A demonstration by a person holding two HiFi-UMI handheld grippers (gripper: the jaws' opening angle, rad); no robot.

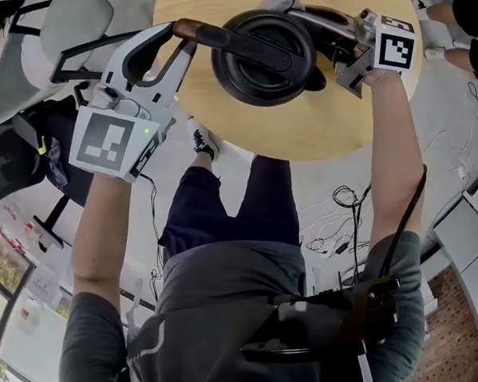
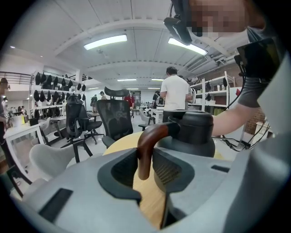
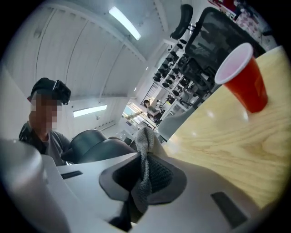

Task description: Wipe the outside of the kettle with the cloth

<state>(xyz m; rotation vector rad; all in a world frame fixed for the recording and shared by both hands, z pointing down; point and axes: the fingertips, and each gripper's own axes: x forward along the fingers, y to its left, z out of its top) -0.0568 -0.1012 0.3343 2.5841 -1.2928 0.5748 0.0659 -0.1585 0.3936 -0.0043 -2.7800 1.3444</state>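
worktop (image 1: pixel 300 135): round, wood | kettle (image 1: pixel 264 61): black, upright at the worktop's far middle, its wooden handle (image 1: pixel 195 30) running out left | left claw (image 2: pixel 148 170): closed on that handle | right claw (image 3: pixel 143 179): pinching grey cloth (image 3: pixel 144 145) just beside kettle's far-right flank, contact unclear | next, likely: sweep cloth leftward along the wall
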